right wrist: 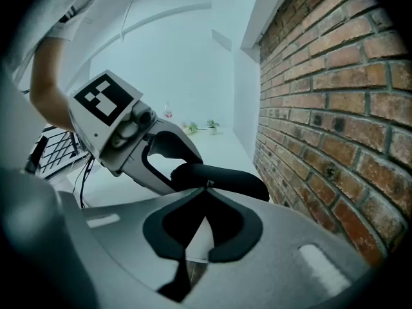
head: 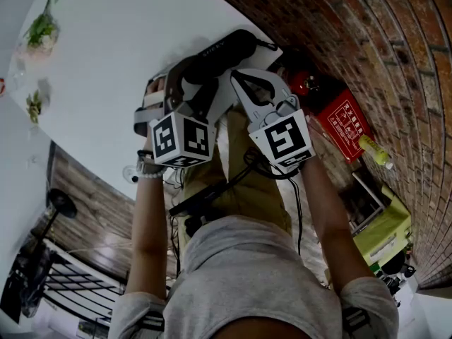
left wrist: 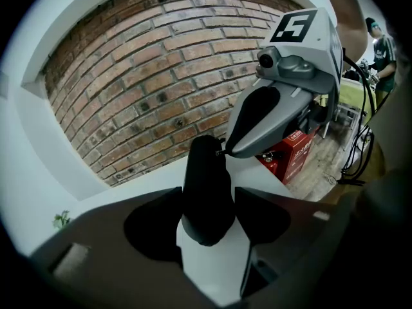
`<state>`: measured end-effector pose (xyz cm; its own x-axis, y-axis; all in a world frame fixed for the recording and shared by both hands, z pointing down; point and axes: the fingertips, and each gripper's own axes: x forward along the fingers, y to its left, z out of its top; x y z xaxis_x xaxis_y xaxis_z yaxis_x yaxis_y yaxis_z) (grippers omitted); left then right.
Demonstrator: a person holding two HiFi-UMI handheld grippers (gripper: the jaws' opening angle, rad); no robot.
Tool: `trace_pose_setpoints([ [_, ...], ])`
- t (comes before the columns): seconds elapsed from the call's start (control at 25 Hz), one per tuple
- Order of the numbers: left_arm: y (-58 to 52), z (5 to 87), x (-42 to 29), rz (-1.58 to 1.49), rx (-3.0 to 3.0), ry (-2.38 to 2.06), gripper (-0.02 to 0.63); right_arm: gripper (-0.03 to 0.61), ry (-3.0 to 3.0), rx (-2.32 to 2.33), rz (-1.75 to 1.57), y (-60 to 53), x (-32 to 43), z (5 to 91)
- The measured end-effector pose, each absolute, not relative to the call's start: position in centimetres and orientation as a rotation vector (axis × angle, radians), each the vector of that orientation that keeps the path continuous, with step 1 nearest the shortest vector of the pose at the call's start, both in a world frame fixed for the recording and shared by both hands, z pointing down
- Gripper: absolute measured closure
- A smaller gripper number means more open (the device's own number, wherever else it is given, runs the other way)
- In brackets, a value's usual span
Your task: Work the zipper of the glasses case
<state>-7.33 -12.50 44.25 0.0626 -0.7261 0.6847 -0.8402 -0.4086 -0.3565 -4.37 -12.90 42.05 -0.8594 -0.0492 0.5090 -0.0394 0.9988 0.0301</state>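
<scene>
Left gripper view: left gripper (left wrist: 207,201) fingers clamp the near end of a black glasses case (left wrist: 205,166) on the white bench (left wrist: 119,198). Right gripper (right wrist: 205,192) fingers, fully closed, pinch its zipper pull (left wrist: 220,151).

Looked down on a white table (head: 106,69) with a smooth, bare top. Found a black glasses case (head: 226,51) lying lengthwise on it at the near right edge, small metal zipper pull (right wrist: 207,184) on its upper seam. Noted little potted plants (head: 42,30) standing far off at the left end, well apart from the case, and a small glass (right wrist: 168,111) near them.
</scene>
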Motion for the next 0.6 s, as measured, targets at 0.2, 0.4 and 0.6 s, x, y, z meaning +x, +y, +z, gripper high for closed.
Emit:
trace_pose_setpoints([
  [0.2,-12.5,44.2,-7.4,1.267,2.187,-1.623,0.342,0.574,-2.612,-0.003,-0.017,-11.4,-5.1,42.1],
  [0.4,-12.5,44.2,-7.4,1.269,2.187,-1.619,0.342,0.572,-2.603,-0.074,-0.020,-10.1,-5.7,42.2],
  [0.6,-12.5,44.2,-7.4,1.270,2.188,-1.614,0.341,0.572,-2.584,-0.136,-0.038,-9.3,-6.0,42.4],
])
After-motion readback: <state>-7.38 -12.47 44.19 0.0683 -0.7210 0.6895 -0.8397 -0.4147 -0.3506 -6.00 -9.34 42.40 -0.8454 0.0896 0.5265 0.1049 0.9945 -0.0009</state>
